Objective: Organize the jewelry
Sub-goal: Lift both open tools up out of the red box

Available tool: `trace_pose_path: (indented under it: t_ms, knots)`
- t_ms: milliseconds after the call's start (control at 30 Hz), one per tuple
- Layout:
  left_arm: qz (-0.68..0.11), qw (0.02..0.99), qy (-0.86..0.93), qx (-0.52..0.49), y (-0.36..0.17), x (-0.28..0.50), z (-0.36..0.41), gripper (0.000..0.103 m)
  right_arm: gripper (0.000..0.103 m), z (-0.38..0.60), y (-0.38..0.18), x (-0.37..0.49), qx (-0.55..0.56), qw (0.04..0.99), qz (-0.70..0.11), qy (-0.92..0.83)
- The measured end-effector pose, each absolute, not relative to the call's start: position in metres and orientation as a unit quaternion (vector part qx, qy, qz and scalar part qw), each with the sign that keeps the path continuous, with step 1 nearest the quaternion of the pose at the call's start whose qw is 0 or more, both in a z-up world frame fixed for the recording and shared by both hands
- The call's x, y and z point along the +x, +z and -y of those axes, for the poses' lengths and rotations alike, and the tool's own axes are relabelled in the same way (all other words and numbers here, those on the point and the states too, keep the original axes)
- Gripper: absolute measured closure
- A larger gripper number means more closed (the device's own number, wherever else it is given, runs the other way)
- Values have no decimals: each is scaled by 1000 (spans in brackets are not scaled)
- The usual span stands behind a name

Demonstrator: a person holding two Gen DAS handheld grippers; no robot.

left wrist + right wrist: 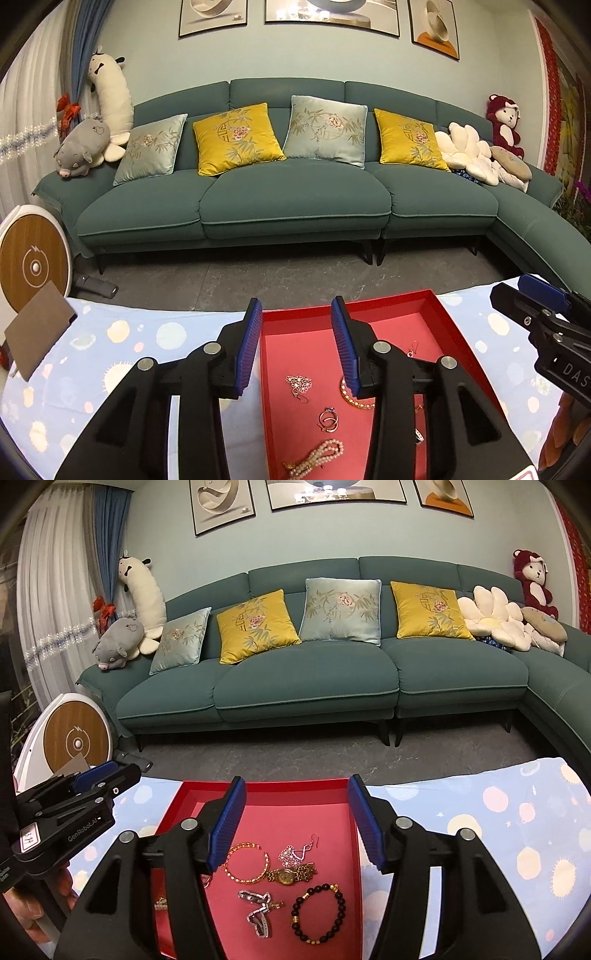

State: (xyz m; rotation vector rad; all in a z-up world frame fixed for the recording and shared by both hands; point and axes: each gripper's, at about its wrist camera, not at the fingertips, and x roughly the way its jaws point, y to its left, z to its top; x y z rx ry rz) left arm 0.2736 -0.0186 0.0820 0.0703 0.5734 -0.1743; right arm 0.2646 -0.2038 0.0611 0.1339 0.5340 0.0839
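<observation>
A red tray (448,317) (258,786) lies on the patterned cloth and holds loose jewelry. In the left wrist view I see a flower earring (298,384), rings (328,419), a pearl strand (317,458) and a gold bangle (356,400). In the right wrist view I see the gold bangle (245,864), a gold watch (291,874), a silver link bracelet (258,912), a dark bead bracelet (318,912) and a flower earring (295,851). My left gripper (295,343) is open above the tray's left part. My right gripper (297,819) is open above its right part. Both are empty.
A brown card (37,332) rests on the cloth at the left. A teal sofa (295,199) with cushions and plush toys stands behind, across grey floor. A white round device (33,258) stands at the left. The blue dotted cloth (498,830) extends right of the tray.
</observation>
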Motion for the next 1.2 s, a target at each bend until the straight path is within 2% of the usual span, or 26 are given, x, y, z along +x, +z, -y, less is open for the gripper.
trace_pose_path:
  t_ms: [400, 467, 533, 867, 933, 1100, 1167, 1200]
  knots:
    - [-309, 945, -94, 57, 86, 213, 36, 65, 43, 186, 70, 201, 62, 956, -283, 34]
    - [-314, 943, -93, 52, 83, 203, 36, 62, 40, 186, 67, 189, 68, 954, -291, 35]
    - [-320, 942, -88, 58, 79, 194, 37, 54, 39, 189, 64, 176, 72, 952, -297, 28]
    - [-342, 935, -71, 62, 59, 159, 28, 50, 29, 196, 53, 130, 85, 945, -316, 3]
    - [-342, 936, -65, 62, 57, 155, 29, 42, 28, 194, 48, 126, 85, 943, -322, 2]
    - [-342, 935, -61, 69, 52, 155, 34, 39, 25, 179, 41, 126, 41, 945, -324, -1]
    - [-342, 935, -57, 72, 50, 157, 34, 37, 18, 175, 39, 128, 28, 947, -321, -3]
    - [-344, 935, -54, 69, 49, 158, 33, 36, 17, 174, 38, 129, 26, 947, -322, -2]
